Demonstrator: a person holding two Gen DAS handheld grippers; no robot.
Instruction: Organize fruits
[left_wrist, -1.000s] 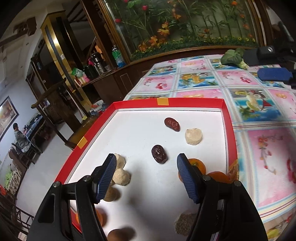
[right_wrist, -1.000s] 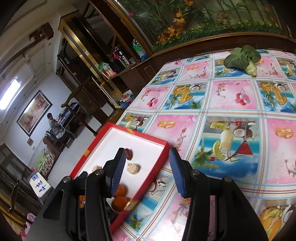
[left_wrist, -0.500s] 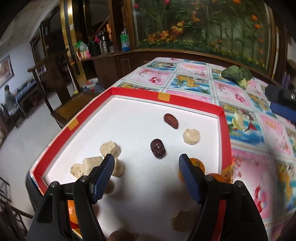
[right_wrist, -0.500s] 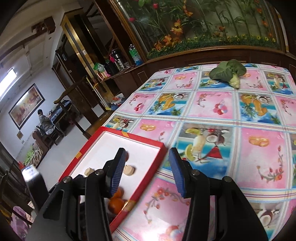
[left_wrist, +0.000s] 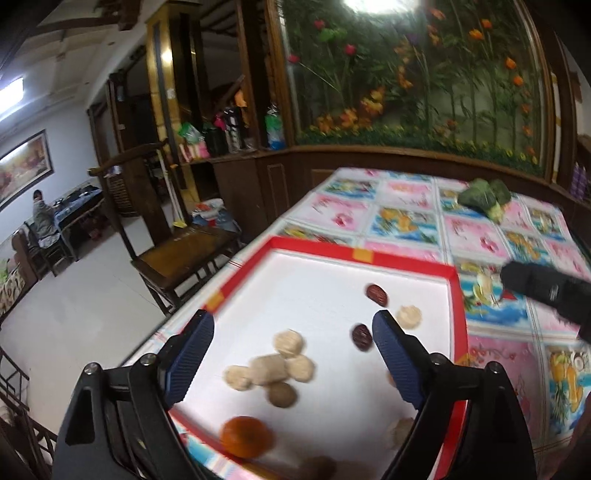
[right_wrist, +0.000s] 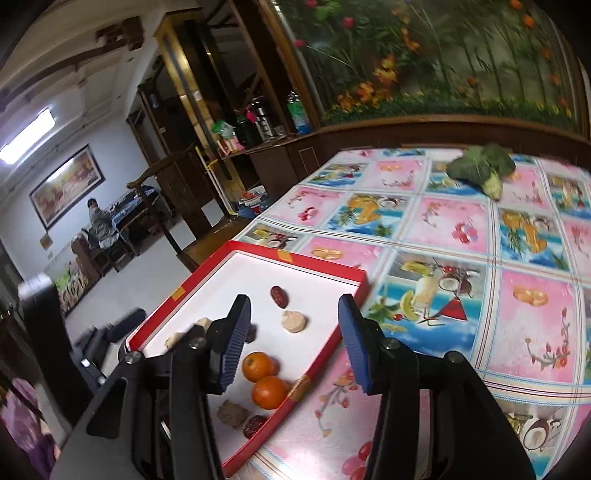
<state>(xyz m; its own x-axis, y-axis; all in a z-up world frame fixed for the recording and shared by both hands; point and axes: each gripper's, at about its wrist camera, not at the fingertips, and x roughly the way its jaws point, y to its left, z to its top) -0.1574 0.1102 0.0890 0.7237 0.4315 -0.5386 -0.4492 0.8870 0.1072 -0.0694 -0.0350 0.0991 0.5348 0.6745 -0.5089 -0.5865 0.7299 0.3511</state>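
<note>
A red-rimmed white tray (left_wrist: 406, 264) lies on the table's left part and holds the fruits. In the left wrist view I see two dark red dates (left_wrist: 361, 336), a cluster of pale round pieces (left_wrist: 271, 365) and an orange (left_wrist: 245, 435). My left gripper (left_wrist: 291, 354) is open and empty above the tray. In the right wrist view the tray (right_wrist: 334, 334) holds two oranges (right_wrist: 269, 391), a date (right_wrist: 279, 296) and a pale piece (right_wrist: 294, 321). My right gripper (right_wrist: 293, 339) is open and empty, above the tray's right rim.
A leafy green vegetable (right_wrist: 480, 170) lies at the far side of the fruit-print tablecloth (right_wrist: 461, 229). A wooden chair (left_wrist: 173, 254) stands left of the table. A wooden cabinet (left_wrist: 236, 173) with bottles lines the back wall.
Both grippers have drawn back and lifted, so more of the tray and room shows. The right gripper has swung left over the tray's rim. Both stay open and empty.
</note>
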